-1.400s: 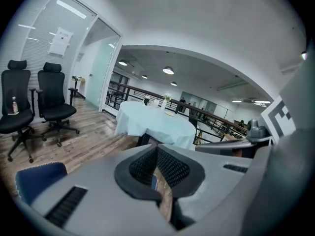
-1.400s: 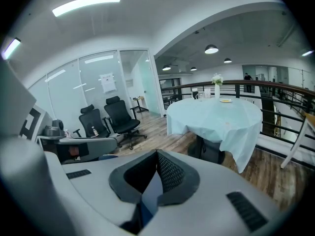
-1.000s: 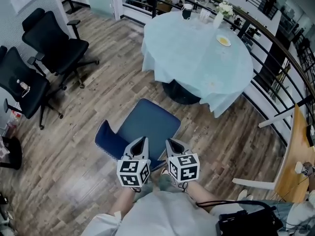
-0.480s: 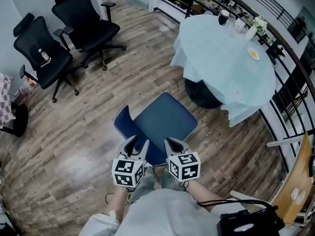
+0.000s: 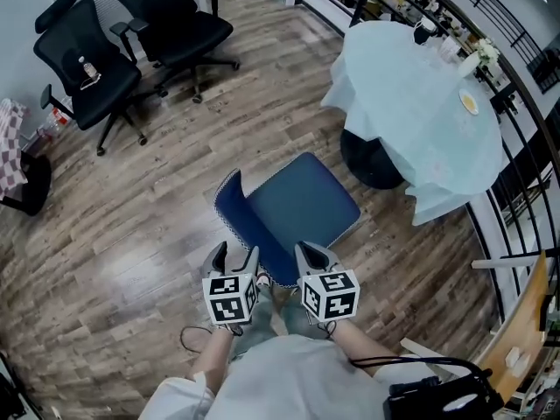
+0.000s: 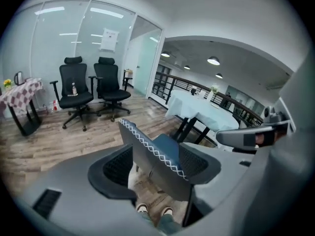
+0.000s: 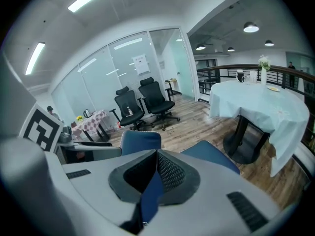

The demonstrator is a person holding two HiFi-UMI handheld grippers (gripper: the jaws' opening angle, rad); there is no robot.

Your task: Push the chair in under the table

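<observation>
The left hand-held gripper (image 5: 236,254), jaws just opened, straddles the chair backrest (image 6: 150,154).

Bare wooden floor (image 5: 289,103) lies open from the blue chair (image 5: 302,204) toward the worktop (image 5: 420,103) at two o'clock — its dark pedestal (image 5: 372,163) blocks underneath. Office chairs (image 5: 179,29) crowd eleven o'clock; a railing (image 5: 522,186) closes three o'clock.

— How is the chair (image 5: 302,206) looking?
— It is showing a matt blue covering, white-stitched along the back edge.
— And around it?
— The floor (image 5: 166,195) is gleaming faintly, wood planks; the table (image 5: 411,121) is wearing smooth pale cloth.
</observation>
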